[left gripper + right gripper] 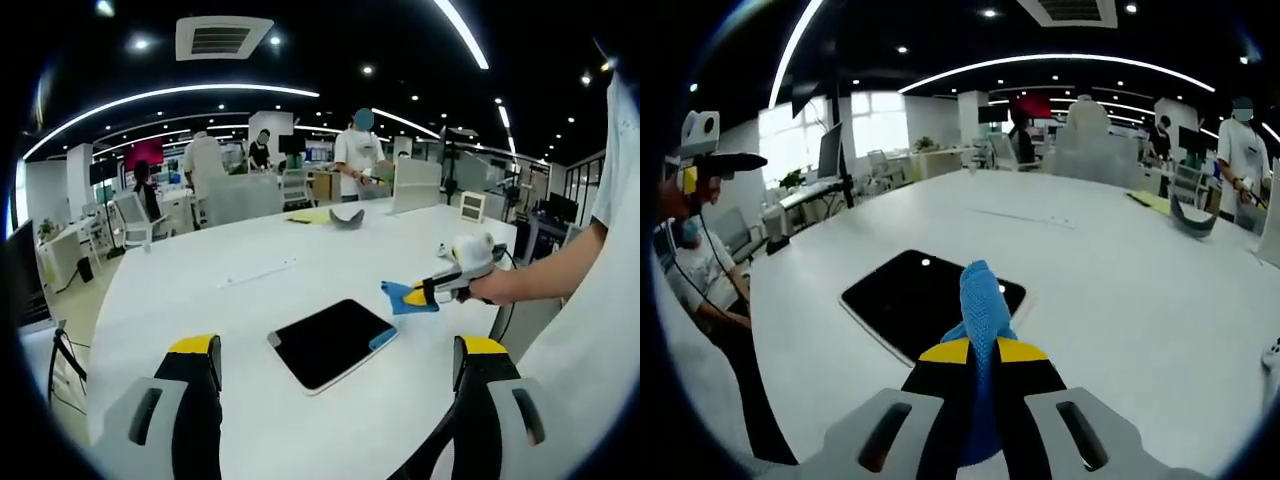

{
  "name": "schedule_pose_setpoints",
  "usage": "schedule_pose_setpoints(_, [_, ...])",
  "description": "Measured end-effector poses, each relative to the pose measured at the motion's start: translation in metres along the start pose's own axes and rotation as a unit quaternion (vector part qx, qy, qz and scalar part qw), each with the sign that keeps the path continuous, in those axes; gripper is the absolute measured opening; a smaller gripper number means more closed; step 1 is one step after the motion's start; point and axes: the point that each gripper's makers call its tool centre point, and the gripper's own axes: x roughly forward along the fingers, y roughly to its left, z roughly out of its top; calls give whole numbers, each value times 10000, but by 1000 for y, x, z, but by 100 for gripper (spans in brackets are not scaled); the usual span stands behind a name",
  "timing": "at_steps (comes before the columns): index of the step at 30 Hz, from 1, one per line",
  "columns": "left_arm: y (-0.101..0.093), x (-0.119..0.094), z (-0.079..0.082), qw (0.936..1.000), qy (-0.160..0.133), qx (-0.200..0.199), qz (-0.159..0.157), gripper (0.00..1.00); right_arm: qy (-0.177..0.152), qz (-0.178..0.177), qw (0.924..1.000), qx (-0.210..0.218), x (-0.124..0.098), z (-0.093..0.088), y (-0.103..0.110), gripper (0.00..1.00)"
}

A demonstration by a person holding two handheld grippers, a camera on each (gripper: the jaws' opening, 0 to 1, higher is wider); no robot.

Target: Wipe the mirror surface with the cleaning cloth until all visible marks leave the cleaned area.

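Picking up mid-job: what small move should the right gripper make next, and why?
Probably lower the right gripper onto the mirror: it is shut on the blue cloth, which seems to hang just off the mirror's edge rather than pressing on it.

In the right gripper view, the blue cleaning cloth (981, 310) covers part of the mirror's (905, 300) near edge, and its lower end is hidden between the right gripper's (983, 352) closed jaws. In the left gripper view, the cloth covers one mirror corner; distant desk items are too small to identify.
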Motion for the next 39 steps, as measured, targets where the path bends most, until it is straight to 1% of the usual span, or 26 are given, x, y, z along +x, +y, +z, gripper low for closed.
schedule_pose_setpoints(8, [7,-1,1,9999,-130,-83,22,97,-98,137,9998,-92,14,25,14,3])
schedule_pose_setpoints(13, [9,0,0,9998,-159,-124,26,97,-139,274,9994,-171,24,41,26,3])
schedule_pose_setpoints(19, [11,0,-1,9998,-154,-146,6,97,-182,393,9988,-213,39,53,35,3])
schedule_pose_setpoints(27, [17,-4,0,9997,-174,-186,6,97,-195,480,9984,-212,53,63,43,3])
schedule_pose_setpoints(30, [22,-5,0,9995,-202,-260,-1,97,-192,497,9983,-226,58,67,45,3])
schedule_pose_setpoints(37, [26,-5,-3,9994,-166,-295,-26,97,-169,513,9983,-229,66,72,47,3])
schedule_pose_setpoints(39, [29,-3,-6,9996,-116,-276,-10,97,-167,521,9982,-246,69,73,48,3])
